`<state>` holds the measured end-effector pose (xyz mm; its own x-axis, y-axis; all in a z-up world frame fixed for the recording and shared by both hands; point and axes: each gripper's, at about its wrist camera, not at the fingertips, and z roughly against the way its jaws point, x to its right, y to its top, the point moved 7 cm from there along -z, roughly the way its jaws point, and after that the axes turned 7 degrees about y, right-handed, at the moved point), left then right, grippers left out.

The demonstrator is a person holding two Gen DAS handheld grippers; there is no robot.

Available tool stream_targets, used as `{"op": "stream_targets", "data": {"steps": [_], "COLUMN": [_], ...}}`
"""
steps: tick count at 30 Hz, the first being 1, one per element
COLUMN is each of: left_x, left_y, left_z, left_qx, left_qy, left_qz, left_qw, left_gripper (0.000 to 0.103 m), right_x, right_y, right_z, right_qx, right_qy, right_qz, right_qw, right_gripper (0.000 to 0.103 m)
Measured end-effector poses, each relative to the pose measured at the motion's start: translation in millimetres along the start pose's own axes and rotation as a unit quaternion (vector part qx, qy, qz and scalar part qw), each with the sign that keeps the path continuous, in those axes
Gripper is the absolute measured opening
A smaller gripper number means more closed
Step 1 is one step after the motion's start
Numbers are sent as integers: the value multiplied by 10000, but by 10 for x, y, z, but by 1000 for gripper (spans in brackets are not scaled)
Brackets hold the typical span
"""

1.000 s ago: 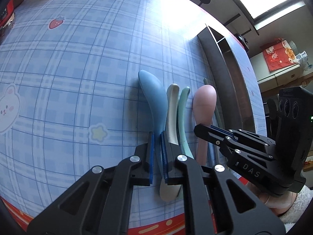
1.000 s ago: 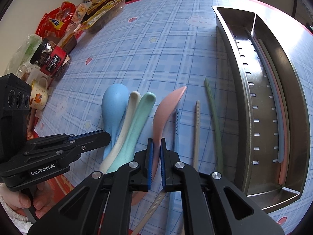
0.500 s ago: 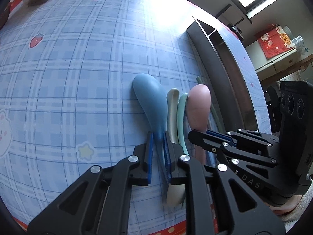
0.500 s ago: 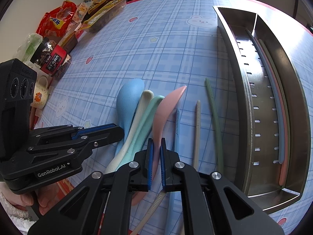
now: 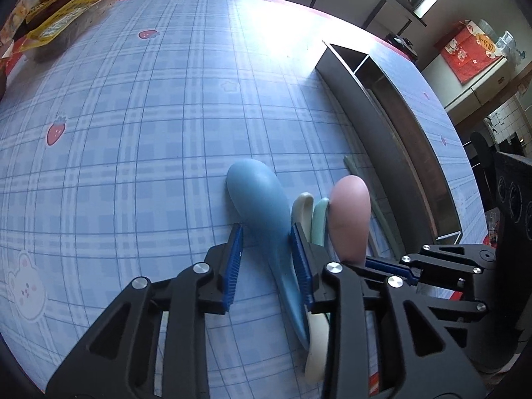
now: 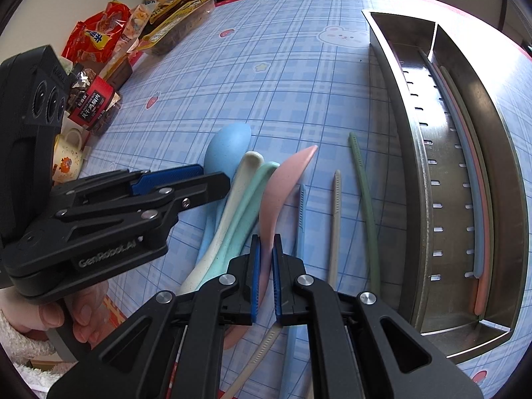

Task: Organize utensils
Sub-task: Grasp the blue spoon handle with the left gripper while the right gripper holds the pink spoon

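Note:
Four spoons lie side by side on the blue plaid tablecloth: blue spoon (image 5: 262, 206) (image 6: 229, 146), cream spoon (image 5: 302, 206) (image 6: 239, 186), mint spoon (image 5: 321, 216) (image 6: 252, 196), pink spoon (image 5: 349, 209) (image 6: 282, 183). My left gripper (image 5: 267, 262) (image 6: 206, 179) straddles the blue spoon's handle; its jaws are opening and the pads do not press on it. My right gripper (image 6: 266, 276) (image 5: 369, 261) is shut on the pink spoon's handle. Blue (image 6: 302, 209), beige (image 6: 336, 219) and green (image 6: 364, 199) chopsticks lie beside the spoons.
A long steel tray (image 6: 422, 166) (image 5: 375, 126) with two compartments stands to the right, with coloured chopsticks (image 6: 478, 199) in its right one. Snack packets (image 6: 99, 33), a jar (image 6: 93, 106) and a cup (image 6: 68, 153) crowd the table's left side. A hand (image 6: 66, 316) holds the left gripper.
My left gripper carried the blue spoon to the right, bunching the spoons against the pink one, then spread its jaws and let go of the handle. The right gripper has not moved.

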<state>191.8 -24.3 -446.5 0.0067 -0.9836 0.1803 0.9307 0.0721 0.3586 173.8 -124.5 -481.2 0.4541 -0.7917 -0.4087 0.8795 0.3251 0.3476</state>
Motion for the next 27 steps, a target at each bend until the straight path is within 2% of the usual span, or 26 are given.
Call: {"op": "stream_targets", "data": {"steps": [6, 7, 9, 11, 18, 22, 24, 27], "left_x": [-17, -31, -15, -11, 35, 39, -29, -186], "left_y": [50, 33, 1, -75, -233, -287, -310, -360], "left_z": [-15, -16, -31, -11, 21, 58, 86, 149], "left_qx": [23, 6, -138, -180, -237, -196, -198, -229], "left_qy": [-59, -66, -313, -292, -251, -6, 136, 124], "left_qz": [140, 169, 236, 173, -61, -306, -217, 56], "left_qw": [9999, 9998, 9991, 9993, 9994, 9993, 9995, 9996], "left_gripper": [29, 27, 18, 12, 11, 11, 11, 11], "right_x": [-8, -7, -7, -7, -20, -32, -38, -28], "right_y": [-4, -4, -6, -6, -7, -10, -11, 2], "right_z": [-1, -1, -1, -1, 1, 0, -2, 31], "right_qx": [-2, -4, -4, -3, -9, -20, -47, -7], "right_qy": [17, 17, 20, 20, 14, 18, 15, 91], "right_qz": [7, 6, 0, 1, 20, 21, 13, -34], "right_qw": [10000, 10000, 10000, 10000, 10000, 10000, 10000, 10000], "right_gripper": [7, 7, 7, 7, 7, 7, 7, 7]}}
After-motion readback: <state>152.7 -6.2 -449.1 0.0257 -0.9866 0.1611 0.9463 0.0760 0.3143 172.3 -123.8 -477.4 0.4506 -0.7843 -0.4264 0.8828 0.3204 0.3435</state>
